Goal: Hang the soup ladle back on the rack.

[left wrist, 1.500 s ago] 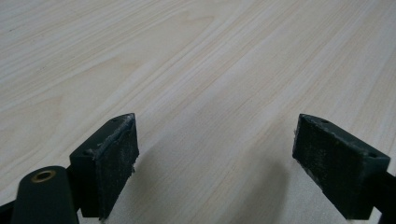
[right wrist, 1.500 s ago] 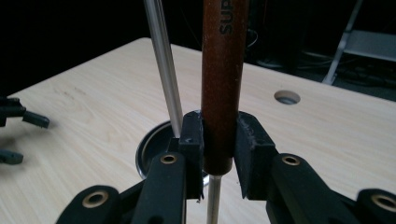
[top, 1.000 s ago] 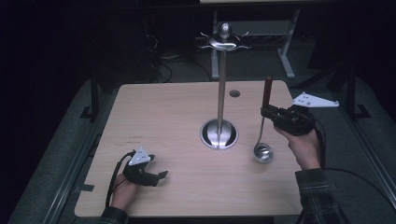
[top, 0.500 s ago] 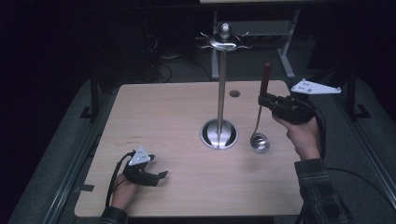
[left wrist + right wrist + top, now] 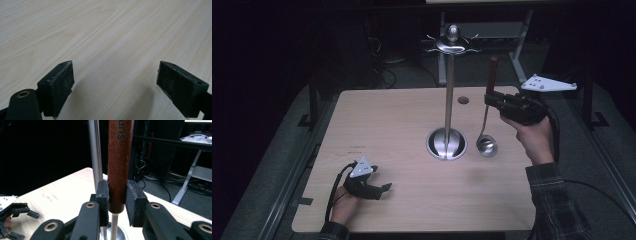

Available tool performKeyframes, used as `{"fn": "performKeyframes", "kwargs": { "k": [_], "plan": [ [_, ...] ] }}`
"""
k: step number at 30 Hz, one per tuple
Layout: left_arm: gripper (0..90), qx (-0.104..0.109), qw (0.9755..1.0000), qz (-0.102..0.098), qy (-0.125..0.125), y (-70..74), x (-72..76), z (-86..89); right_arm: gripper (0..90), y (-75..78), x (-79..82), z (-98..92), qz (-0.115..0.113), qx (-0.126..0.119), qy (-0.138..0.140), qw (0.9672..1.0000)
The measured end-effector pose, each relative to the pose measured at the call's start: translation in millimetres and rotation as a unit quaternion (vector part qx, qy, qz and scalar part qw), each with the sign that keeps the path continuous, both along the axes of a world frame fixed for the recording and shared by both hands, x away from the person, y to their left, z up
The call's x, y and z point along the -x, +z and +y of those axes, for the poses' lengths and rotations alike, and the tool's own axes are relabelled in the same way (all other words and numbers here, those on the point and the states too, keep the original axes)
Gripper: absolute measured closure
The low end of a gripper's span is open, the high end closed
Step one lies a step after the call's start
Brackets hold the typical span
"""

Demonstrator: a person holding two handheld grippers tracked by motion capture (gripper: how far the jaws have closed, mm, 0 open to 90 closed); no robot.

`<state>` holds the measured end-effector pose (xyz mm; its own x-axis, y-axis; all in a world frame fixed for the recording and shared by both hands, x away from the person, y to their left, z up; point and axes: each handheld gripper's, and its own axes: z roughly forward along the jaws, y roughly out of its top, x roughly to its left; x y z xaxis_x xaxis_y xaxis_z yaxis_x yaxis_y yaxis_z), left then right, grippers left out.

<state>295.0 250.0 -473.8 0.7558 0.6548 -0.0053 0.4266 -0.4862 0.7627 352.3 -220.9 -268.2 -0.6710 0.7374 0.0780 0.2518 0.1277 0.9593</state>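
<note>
Reddish-brown handle up, the ladle (image 5: pixel 487 122) is kept clamped upright in the right gripper (image 5: pixel 492 100) just beside the rack (image 5: pixel 449 95), whose hooks sit higher, while the left gripper (image 5: pixel 382 189) is parked open on the tabletop (image 5: pixel 387 120).

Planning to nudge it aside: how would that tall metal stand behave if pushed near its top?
The stand looks apt to tip: a tall thin pole on a fairly small round base. Its polished metal probably makes it rigid but slippery to clamp. Pushing at the base seems safer.
</note>
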Motion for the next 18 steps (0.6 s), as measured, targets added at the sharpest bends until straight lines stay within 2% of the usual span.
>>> {"fn": "performKeyframes", "kwargs": {
  "k": [18],
  "plan": [
    [14.0, 0.005, 1.0, 0.0, 0.002, -0.2, 0.5, -0.2, 74.0, 22.2, -5.6, 14.7, -0.019, -0.01, 0.02, 0.9996]
  ]
}}
